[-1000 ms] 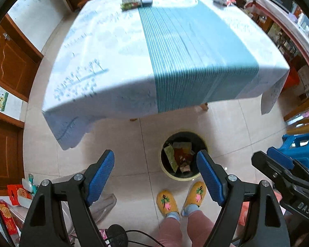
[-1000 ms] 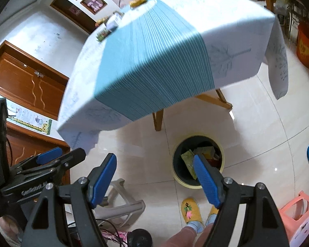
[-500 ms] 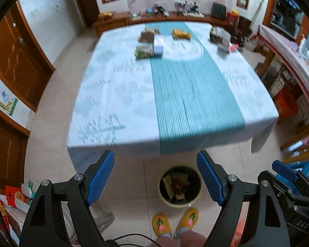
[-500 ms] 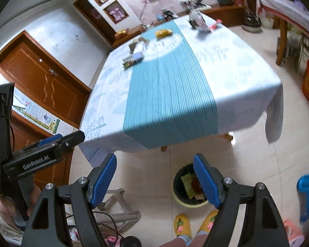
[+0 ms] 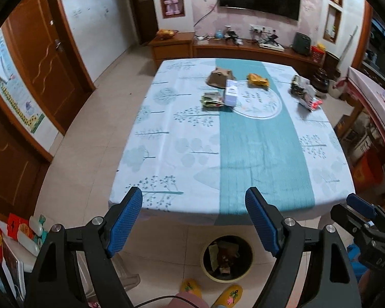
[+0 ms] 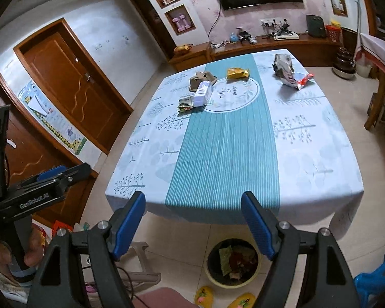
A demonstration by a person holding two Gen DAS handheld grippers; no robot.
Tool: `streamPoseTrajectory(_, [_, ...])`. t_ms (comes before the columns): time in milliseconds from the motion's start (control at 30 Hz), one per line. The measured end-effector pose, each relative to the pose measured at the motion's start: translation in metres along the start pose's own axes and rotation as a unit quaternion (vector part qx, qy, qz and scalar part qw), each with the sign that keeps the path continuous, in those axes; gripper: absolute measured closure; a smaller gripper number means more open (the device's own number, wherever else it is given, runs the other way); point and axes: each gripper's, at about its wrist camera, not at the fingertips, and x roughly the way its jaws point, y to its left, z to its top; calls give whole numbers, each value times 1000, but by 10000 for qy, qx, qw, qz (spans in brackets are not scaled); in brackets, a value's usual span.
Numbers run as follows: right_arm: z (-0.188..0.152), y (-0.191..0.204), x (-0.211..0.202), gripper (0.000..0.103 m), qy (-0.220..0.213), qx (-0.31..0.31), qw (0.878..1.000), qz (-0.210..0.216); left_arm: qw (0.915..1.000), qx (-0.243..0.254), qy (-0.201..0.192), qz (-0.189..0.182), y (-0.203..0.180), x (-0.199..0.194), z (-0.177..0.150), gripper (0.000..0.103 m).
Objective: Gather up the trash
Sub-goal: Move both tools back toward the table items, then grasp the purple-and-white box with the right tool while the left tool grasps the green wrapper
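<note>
You've got both grippers wide open and empty: left gripper (image 5: 193, 222) at the bottom of its frame, right gripper (image 6: 193, 223) the same. Count five bits of trash in the upper part of the table (image 6: 308, 154): brown carton (image 6: 201, 80), white box (image 6: 203, 93), green wrapper (image 6: 185, 104), yellow packet (image 6: 237, 73), and a silver-red bag (image 6: 290, 75) that is too blurred to read. One bin (image 6: 232, 263) sits low in frame, its rim half hidden behind your finger. Two slippers (image 5: 210, 291), cut off at the frame's bottom edge.

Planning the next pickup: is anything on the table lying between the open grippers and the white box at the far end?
Nothing visible does. The tablecloth is bare between the right gripper, left gripper and the white box; other litter lies beside or beyond it.
</note>
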Motion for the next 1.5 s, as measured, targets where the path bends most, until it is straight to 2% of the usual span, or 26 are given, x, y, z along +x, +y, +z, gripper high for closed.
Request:
streamPoseTrajectory(233, [20,3,45,26,281,81,9995,-68,9998,-93,147,-58,26,41,25,22])
streamPoseTrajectory(367, [43,8,75,26,352,210,9989,-211,9989,256,239,-318,33,79,60,22])
streamPoseTrajectory(433, [61,9,91,26,326,307,9984,-333,9971,515,315,-458,35,101,81,15])
streamPoseTrajectory(533, [91,10,119,33,331,513,9969,-493,9922,946,473,-658,36,139,121,14])
streamPoseTrajectory(633, [125,13,153,33,355,765,9942,-673,9859,1308,605,-850,36,172,157,13])
streamPoseTrajectory(733, [156,14,192,34,376,896,9914,-878,9803,1572,712,-964,31,202,184,7])
streamPoseTrajectory(800, [176,12,221,34,409,1024,9891,-976,9747,1767,850,-1073,27,225,199,7])
streamPoseTrajectory(900, [200,5,259,39,450,1197,9856,-1109,9688,1980,991,-1114,21,252,211,7])
streamPoseTrajectory(1000, [218,-2,294,41,566,1354,9815,-1227,9651,2079,1086,-1164,19,271,218,6])
streamPoseTrajectory(1200, [232,-13,343,49,826,1483,9766,-1317,9551,2251,1359,-1365,12,300,226,6])
streamPoseTrajectory(1233, [232,-13,347,57,849,1471,9765,-1329,9532,2314,1364,-1390,9,303,227,6])
streamPoseTrajectory(1300, [232,-16,355,65,935,1473,9762,-1291,9495,2435,1354,-1443,5,306,229,6])
streamPoseTrajectory(1433, [227,-23,348,66,806,1508,9767,-1293,9356,2809,1411,-1609,-12,316,232,2])
streamPoseTrajectory(1500, [221,-31,339,67,777,1619,9754,-1282,9258,3047,1464,-1690,-24,323,231,1])
